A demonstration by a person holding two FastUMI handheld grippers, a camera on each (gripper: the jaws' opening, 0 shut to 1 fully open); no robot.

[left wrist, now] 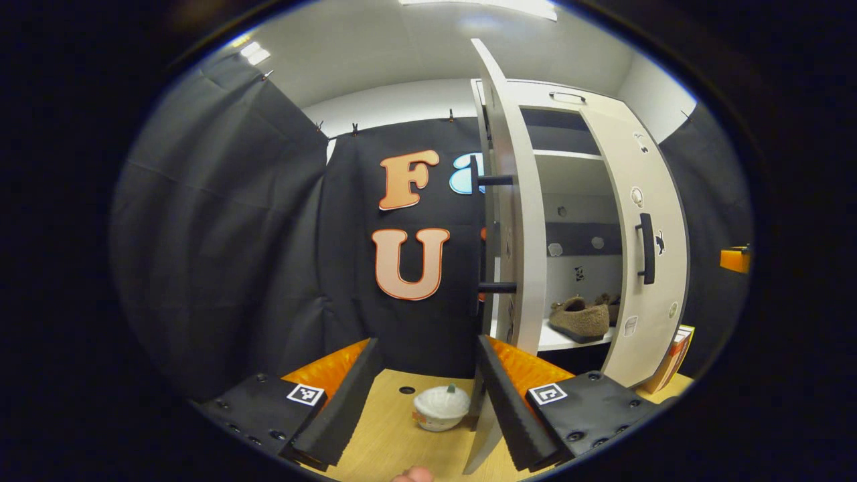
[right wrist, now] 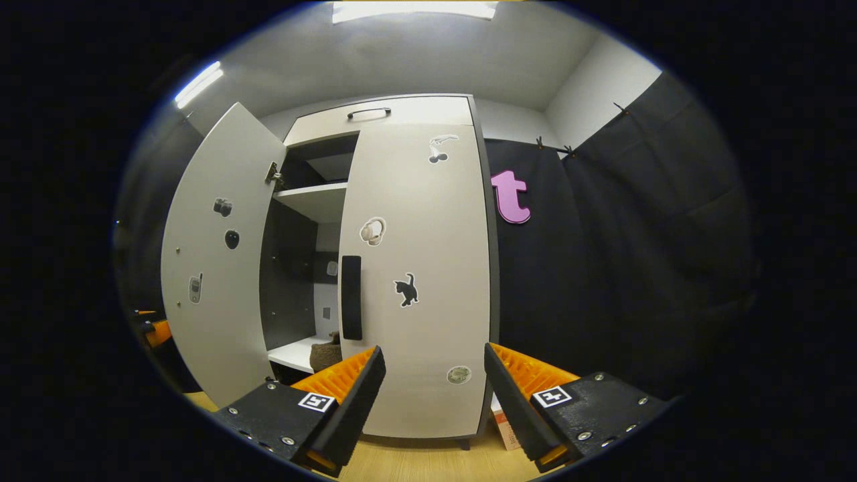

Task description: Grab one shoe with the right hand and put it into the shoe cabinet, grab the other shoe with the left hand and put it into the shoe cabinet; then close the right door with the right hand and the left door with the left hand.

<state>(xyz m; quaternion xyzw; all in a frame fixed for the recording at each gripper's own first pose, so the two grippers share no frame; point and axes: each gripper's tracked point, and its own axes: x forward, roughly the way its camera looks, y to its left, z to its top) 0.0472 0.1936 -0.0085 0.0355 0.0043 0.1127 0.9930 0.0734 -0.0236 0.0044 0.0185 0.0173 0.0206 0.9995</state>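
Observation:
In the left gripper view, two brown fuzzy shoes [left wrist: 579, 318] sit side by side on the lower shelf [left wrist: 559, 340] of the white shoe cabinet. The left door [left wrist: 512, 201] stands open, edge-on, just beyond my left gripper's [left wrist: 428, 402] right finger. That gripper is open and holds nothing. The right door [left wrist: 646, 254] is swung most of the way shut. In the right gripper view, the right door [right wrist: 418, 268] with its black handle [right wrist: 351, 298] faces my open, empty right gripper [right wrist: 434, 402] at close range. One shoe [right wrist: 326, 355] peeks through the gap, and the left door [right wrist: 221, 268] hangs wide open.
A small white pumpkin-shaped container [left wrist: 440, 407] sits on the wooden table [left wrist: 395, 435] between my left fingers. A book or box [left wrist: 676, 355] leans at the cabinet's right foot. An orange part of the other gripper [left wrist: 735, 259] shows far right.

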